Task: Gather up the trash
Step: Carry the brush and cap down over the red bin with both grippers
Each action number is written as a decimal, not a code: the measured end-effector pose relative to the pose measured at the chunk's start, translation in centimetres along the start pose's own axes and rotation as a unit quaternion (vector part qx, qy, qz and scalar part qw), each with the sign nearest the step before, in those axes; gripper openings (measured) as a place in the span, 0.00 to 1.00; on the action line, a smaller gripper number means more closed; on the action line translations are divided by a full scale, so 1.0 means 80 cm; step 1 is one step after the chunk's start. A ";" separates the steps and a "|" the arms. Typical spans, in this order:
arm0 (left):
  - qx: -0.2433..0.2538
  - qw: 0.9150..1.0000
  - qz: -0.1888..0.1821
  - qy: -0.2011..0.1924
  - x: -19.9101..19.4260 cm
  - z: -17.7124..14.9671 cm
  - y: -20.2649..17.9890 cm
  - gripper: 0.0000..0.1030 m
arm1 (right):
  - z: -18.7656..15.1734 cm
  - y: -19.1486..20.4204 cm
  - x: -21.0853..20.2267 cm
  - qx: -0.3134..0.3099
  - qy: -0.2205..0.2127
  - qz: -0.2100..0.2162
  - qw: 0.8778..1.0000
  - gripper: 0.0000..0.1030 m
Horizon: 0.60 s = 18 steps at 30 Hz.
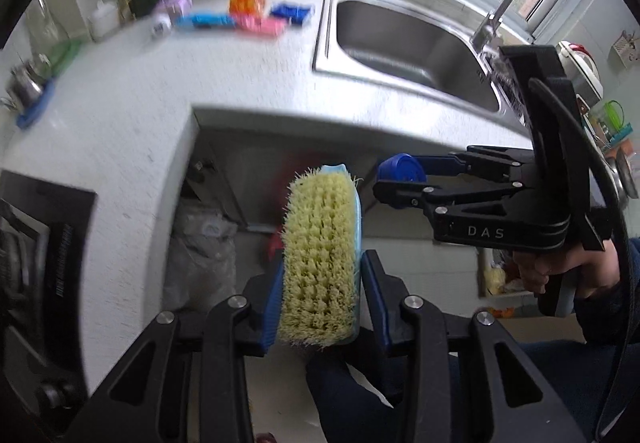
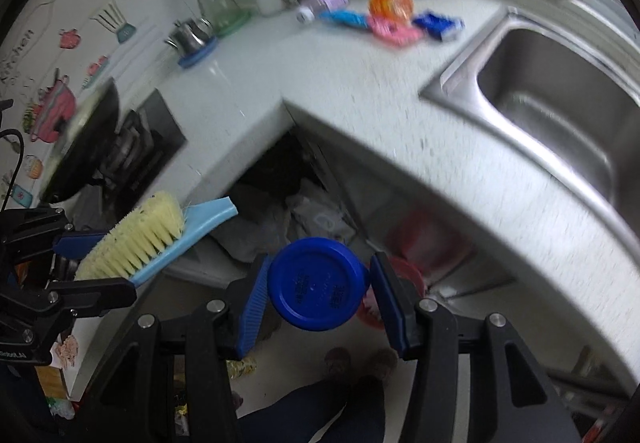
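Left wrist view: the speckled white stone surface point(image 1: 248, 83) wraps around a steel sink point(image 1: 404, 43). Below its edge, the left gripper point(image 1: 320, 295) pinches a yellow-bristled blue scrubbing brush point(image 1: 320, 263), and the right gripper point(image 2: 316, 295) clamps a round blue plastic container point(image 2: 316, 285).

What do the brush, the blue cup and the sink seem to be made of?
Brush: pale yellow bristles, probably synthetic or plant fibre, on a smooth light blue back that looks like plastic.
Blue cup: likely plastic, judging by the even colour and moulded marks on its base.
Sink: looks like brushed stainless steel, grey with soft reflections.
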<state>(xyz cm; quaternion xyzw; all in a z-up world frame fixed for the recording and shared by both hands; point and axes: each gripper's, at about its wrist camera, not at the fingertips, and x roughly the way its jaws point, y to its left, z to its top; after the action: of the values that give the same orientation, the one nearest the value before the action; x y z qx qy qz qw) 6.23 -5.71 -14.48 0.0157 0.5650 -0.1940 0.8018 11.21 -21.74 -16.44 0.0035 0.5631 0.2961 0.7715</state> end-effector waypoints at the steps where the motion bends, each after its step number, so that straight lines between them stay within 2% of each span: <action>1: 0.001 1.000 -0.001 0.011 0.018 -0.004 0.006 0.34 | -0.006 -0.003 0.011 0.005 0.007 -0.002 1.000 0.46; 6: -0.015 0.999 -0.011 0.031 0.083 -0.017 0.034 0.33 | -0.031 -0.021 0.066 0.021 0.014 -0.004 1.000 0.46; 8: -0.018 0.999 -0.004 0.040 0.116 -0.021 0.045 0.33 | -0.043 -0.035 0.097 0.041 0.023 -0.003 0.999 0.46; 18: -0.049 0.995 -0.030 0.084 0.312 -0.055 0.080 0.33 | -0.103 -0.099 0.237 0.061 0.059 -0.010 0.996 0.46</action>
<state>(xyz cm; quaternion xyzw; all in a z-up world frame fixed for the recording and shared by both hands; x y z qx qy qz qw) 11.52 -6.06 -40.04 -0.0245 0.6394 -0.1879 0.7452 11.22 -22.28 -38.59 0.0276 0.6247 0.2525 0.7384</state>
